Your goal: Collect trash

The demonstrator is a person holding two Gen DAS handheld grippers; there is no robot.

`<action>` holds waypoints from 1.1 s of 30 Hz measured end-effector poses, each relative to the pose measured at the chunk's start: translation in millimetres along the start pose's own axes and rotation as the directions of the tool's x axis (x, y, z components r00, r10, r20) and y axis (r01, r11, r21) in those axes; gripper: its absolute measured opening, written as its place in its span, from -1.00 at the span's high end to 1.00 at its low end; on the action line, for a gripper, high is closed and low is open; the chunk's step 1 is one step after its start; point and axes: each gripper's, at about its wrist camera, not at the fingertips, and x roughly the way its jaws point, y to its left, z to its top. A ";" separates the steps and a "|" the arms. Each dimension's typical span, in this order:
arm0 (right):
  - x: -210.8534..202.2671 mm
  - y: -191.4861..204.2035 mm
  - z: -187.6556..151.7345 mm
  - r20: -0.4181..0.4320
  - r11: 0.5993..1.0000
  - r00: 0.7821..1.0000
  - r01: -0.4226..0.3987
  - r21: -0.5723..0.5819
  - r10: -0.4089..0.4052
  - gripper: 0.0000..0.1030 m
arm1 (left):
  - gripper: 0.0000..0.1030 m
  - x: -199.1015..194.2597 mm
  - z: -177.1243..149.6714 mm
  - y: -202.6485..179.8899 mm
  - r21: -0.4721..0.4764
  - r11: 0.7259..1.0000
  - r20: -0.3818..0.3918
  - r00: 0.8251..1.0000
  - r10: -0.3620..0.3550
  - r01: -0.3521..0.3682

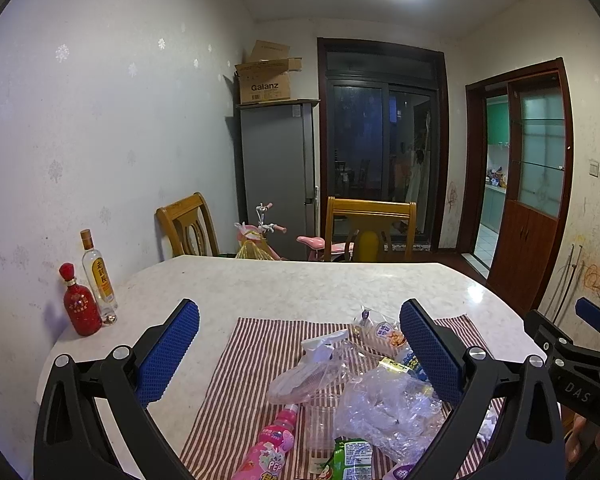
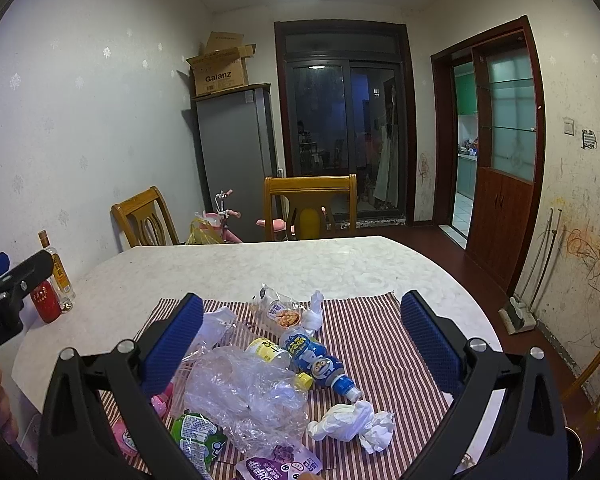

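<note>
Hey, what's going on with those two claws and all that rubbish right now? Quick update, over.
Left gripper open, empty. Right gripper open, empty. Trash pile untouched on striped cloth. Nothing in the way.

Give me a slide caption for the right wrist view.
Open right gripper hovers over trash on a striped cloth: blue bottle, crumpled tissue.

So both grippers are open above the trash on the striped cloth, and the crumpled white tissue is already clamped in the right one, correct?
Not clamped. In the right wrist view the crumpled white tissue lies loose on the striped cloth, untouched by the open right gripper. The left gripper is open too.
</note>
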 end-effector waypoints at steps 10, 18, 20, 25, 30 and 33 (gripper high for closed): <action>-1.7 1.6 2.0 0.001 1.000 1.000 -0.003 -0.001 0.003 -0.91 | -0.89 -0.1 -0.5 -0.6 0.001 1.000 0.000 1.000 0.000 0.000; -1.7 1.8 1.8 0.000 1.000 1.000 -0.003 -0.003 0.003 -0.91 | -0.89 -0.7 0.1 -1.3 0.002 1.000 0.000 1.000 0.001 -0.001; -1.3 1.4 1.4 -0.001 1.000 1.000 -0.004 -0.002 0.004 -0.91 | -0.89 -0.7 0.3 -1.1 0.002 1.000 0.000 1.000 0.000 0.000; -1.1 1.1 0.7 0.000 1.000 1.000 -0.002 -0.002 0.002 -0.91 | -0.89 -0.6 0.2 -1.4 0.002 1.000 0.000 1.000 0.001 -0.001; -0.9 0.5 0.1 0.000 1.000 1.000 -0.003 -0.002 0.003 -0.91 | -0.89 -0.6 0.0 -1.7 0.002 1.000 0.000 1.000 0.001 -0.001; -0.8 0.6 0.1 0.000 1.000 1.000 -0.003 -0.002 0.003 -0.92 | -0.89 -0.5 -0.1 -1.8 0.002 1.000 0.000 1.000 0.000 0.000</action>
